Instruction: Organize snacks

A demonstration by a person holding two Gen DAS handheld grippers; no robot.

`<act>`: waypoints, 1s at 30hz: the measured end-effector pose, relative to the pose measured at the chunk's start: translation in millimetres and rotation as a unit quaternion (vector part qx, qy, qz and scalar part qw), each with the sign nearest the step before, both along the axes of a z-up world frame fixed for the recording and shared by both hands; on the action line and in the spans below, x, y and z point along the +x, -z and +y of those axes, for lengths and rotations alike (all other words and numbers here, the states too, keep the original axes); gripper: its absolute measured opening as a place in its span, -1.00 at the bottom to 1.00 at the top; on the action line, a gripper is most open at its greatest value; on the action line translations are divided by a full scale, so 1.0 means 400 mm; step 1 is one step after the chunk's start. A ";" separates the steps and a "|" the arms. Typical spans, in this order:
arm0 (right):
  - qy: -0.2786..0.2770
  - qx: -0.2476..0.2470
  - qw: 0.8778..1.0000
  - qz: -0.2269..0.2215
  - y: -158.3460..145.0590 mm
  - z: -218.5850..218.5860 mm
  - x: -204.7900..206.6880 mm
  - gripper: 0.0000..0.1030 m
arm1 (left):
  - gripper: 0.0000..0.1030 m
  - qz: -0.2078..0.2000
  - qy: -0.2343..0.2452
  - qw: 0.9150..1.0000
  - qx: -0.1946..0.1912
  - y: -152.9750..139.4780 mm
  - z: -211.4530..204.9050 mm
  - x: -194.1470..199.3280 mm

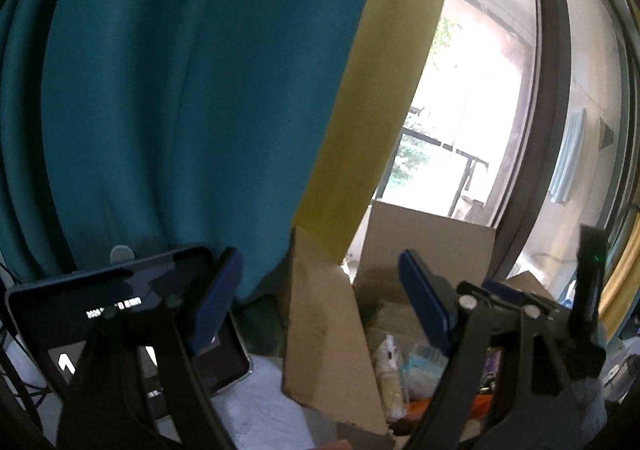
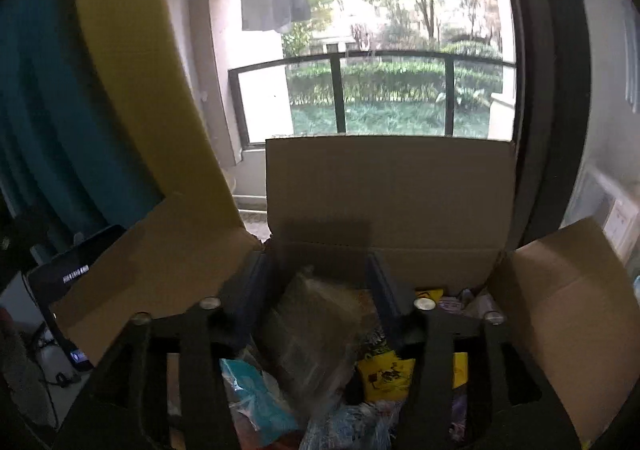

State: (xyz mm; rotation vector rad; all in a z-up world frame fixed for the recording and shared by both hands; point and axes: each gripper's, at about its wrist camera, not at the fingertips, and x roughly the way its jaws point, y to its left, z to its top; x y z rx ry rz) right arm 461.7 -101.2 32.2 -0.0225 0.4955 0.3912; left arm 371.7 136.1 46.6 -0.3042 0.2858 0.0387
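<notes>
In the lower centre of the right wrist view, the right gripper point(image 2: 316, 290) hangs over the open cardboard box point(image 2: 392, 190) with its jaws about half spread; a clear-wrapped brownish snack pack point(image 2: 316, 314) lies between the fingers, but the pads do not appear to press on it, so I judge it loose. If that pack sits crooked on the heap of snacks point(image 2: 380, 374), yellow and blue packets crowding the bottom of the frame, it may slide or tip toward the box wall. In the lower half of the left wrist view, the left gripper point(image 1: 316, 306) stands wide apart and holds nothing, its fingers straddling the box's near flap point(image 1: 324, 330); a careless push could fold that flap inward. Further back at lower left, the tablet point(image 1: 80, 314) leans close enough to be knocked.
</notes>
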 end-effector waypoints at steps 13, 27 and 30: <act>0.020 -0.015 0.999 -0.031 -0.062 -0.139 -0.231 0.08 | 0.74 -0.034 0.065 0.997 0.033 -0.043 -0.155 -0.086; 0.036 -0.029 0.996 -0.082 -0.105 -0.262 -0.481 0.09 | 0.88 -0.020 0.152 0.985 0.081 -0.048 -0.362 -0.254; 0.030 -0.017 0.996 -0.086 -0.106 -0.280 -0.523 0.10 | 0.88 -0.022 0.139 0.987 0.077 -0.049 -0.366 -0.308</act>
